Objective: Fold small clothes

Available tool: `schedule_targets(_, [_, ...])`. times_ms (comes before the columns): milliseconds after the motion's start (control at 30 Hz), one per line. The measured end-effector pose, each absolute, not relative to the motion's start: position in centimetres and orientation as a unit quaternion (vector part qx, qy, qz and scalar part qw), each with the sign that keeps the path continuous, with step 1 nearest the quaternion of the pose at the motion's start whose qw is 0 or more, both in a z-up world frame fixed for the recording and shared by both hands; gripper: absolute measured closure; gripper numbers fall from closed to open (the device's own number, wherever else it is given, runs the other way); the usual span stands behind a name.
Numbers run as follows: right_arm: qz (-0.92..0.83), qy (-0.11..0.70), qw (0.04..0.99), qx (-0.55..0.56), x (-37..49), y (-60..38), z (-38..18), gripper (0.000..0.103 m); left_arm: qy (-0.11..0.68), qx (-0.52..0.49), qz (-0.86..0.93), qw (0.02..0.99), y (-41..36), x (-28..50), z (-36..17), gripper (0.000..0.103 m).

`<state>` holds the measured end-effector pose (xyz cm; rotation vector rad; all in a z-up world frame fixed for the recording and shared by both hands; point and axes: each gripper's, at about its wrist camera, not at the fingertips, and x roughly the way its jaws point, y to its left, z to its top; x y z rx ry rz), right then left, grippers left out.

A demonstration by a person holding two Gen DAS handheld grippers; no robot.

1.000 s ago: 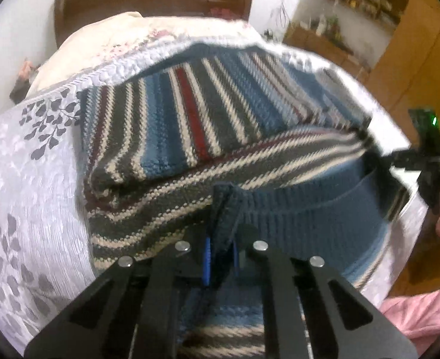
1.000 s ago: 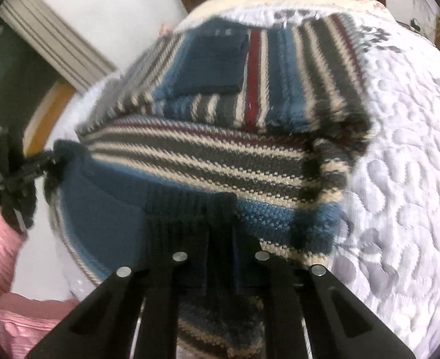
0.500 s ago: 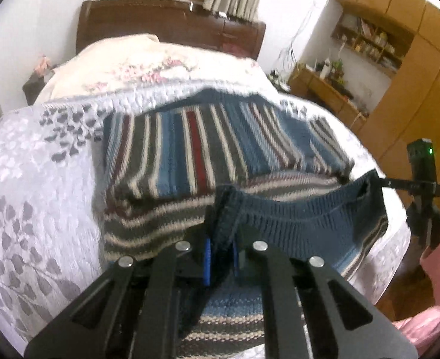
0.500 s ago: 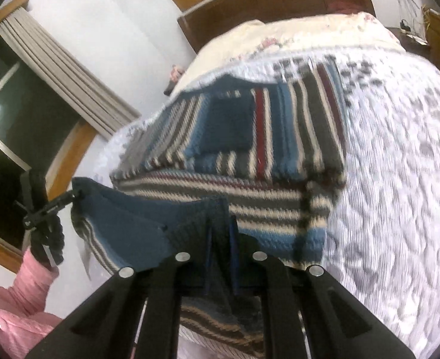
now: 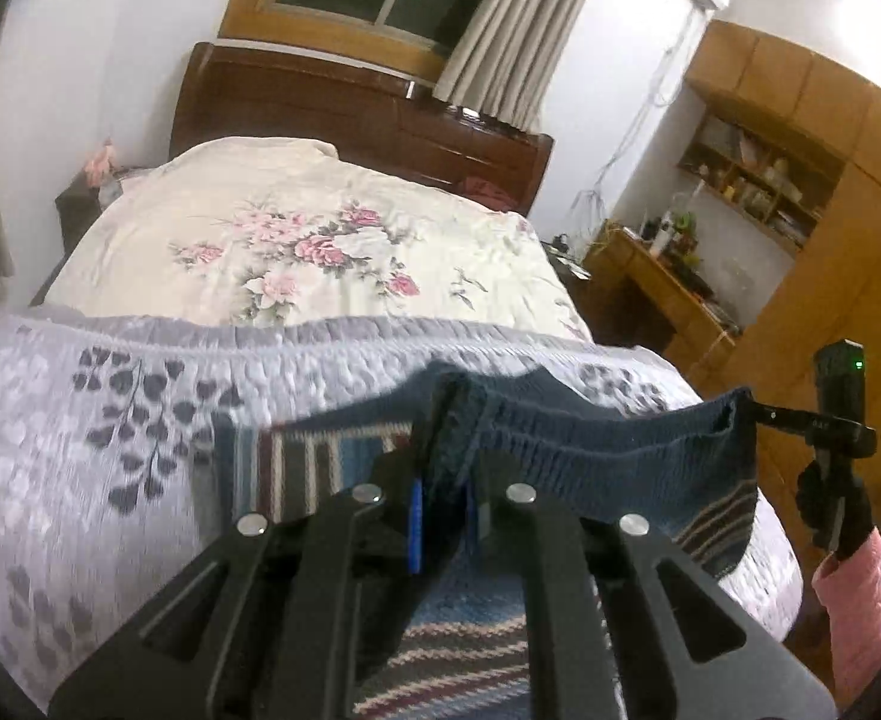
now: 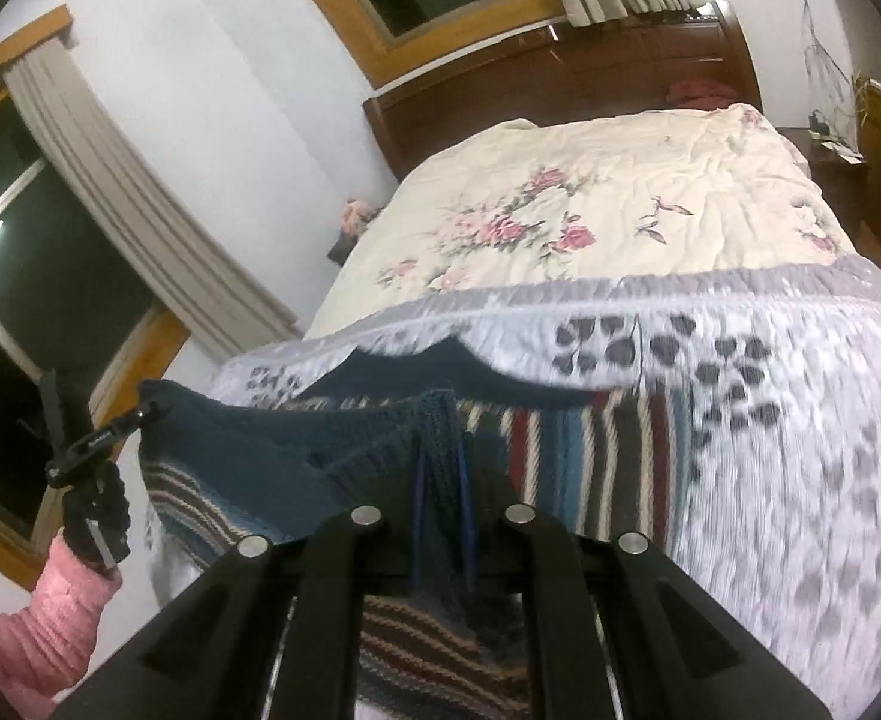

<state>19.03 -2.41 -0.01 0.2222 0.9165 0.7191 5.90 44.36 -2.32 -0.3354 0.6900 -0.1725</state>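
I've got the left claw (image 5: pixel 443 516) clamped on the ribbed hem of the striped knit sweater (image 5: pixel 614 444), navy blue banded with cream, grey and dark red, and the right claw (image 6: pixel 440 510) pinches the same hem further along. In the left wrist view that other claw (image 5: pixel 767 414) shows at the far corner of the hem, with my pink quilted sleeve (image 5: pixel 860 594) below it. The hem hangs stretched in the air between my two claws, raised above the bed, while the rest of the sweater lies flat on the white quilted bedspread with grey leaf print (image 5: pixel 50 450). The cream floral duvet (image 5: pixel 296 240) beyond it is bare.

By my reading, the fold is midway. The sleeves look tucked in over the body, though blur makes that hard to confirm. The bottom half is up but not yet laid over the upper part. What's left: carry this hem forward toward the collar, lay it down square, let go, smooth.
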Motion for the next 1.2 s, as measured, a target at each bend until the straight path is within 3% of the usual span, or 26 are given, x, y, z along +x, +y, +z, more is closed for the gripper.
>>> schedule_targets(300, [0.291,0.494,0.812,0.110,27.2,0.1,-6.6,0.093,0.401,-0.204,-0.036,0.892,46.9,14.6,-9.5,0.095])
schedule_targets(567, [0.257,0.553,0.786,0.105,28.7,0.8,-13.3,0.092,0.457,-0.231,0.002,0.859,48.5,15.5,-16.0,0.090])
schedule_targets(700, [0.253,0.541,0.795,0.103,27.9,0.3,-11.8,0.080,0.454,-0.241,0.013,0.858,49.1,14.7,-15.3,0.083])
schedule_targets(767, [0.255,0.527,0.803,0.111,27.2,-0.7,-10.3,0.076,0.442,-0.237,0.018,0.865,49.4,13.8,-13.9,0.073])
schedule_targets(1067, [0.250,0.508,0.821,0.072,19.2,-5.4,-6.4,0.052,0.399,-0.181,0.013,0.899,47.6,7.0,-8.2,0.072])
schedule_targets(1200, [0.248,0.534,0.806,0.067,15.1,-6.2,-8.5,0.052,0.395,-0.169,-0.011,0.903,44.8,4.6,-7.8,0.070])
